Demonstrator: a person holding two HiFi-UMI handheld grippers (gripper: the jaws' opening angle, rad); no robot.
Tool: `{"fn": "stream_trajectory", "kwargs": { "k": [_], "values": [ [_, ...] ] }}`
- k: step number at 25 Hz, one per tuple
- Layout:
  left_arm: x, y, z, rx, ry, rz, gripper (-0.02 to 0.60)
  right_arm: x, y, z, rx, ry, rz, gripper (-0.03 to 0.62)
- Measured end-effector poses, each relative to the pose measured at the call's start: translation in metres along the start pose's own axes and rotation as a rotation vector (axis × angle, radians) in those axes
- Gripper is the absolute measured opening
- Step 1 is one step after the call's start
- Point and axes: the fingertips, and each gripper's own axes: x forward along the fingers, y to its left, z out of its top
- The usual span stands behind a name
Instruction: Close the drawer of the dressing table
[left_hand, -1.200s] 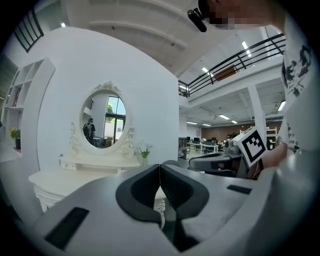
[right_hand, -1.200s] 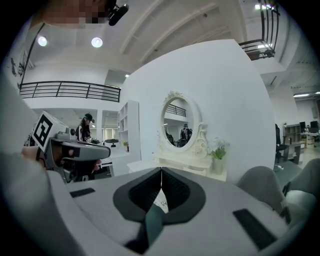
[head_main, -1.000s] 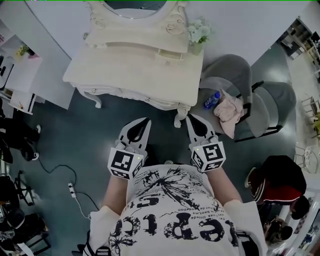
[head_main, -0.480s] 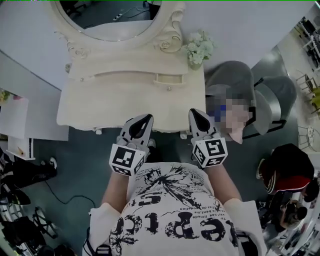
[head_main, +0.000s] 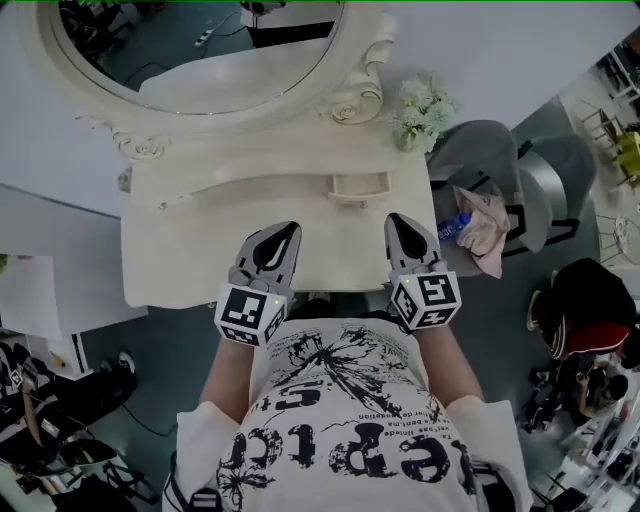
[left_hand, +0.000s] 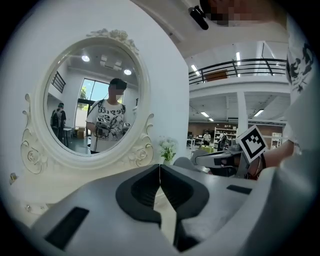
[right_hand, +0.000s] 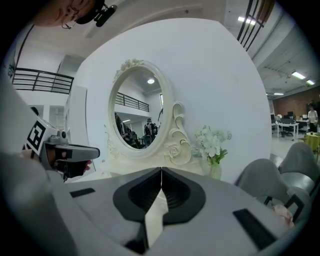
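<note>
One dressing table (head_main: 200, 260), one drawer (head_main: 360, 187); left hand-held gripper (head_main: 285, 235), right hand-held gripper (head_main: 398, 225) both closed.

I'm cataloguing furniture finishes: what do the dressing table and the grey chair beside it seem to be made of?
Dressing table: likely wood painted cream, satin sheen; the carved scrolls and roses on its mirror frame suggest it. Grey chair: looks like matte fabric upholstery with soft rounded edges, though moulded plastic can't be ruled out.

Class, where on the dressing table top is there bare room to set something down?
Bare: the tabletop left of the left gripper, and between it and the right gripper. Crowded: the back right, by the small drawer and flowers.
</note>
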Motion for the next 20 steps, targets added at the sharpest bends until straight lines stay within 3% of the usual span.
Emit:
{"fn": "stream_trajectory", "kwargs": {
  "k": [13, 20],
  "values": [
    [0.039, 0.027, -0.032, -0.135, 0.032, 0.002, 0.02, 0.056, -0.015, -0.045, 0.006, 0.134, 0.03, 0.018],
    [0.052, 0.024, -0.049, -0.128, 0.048, -0.007, 0.02, 0.083, -0.028, -0.121, 0.019, 0.337, 0.07, 0.022]
  ]
}}
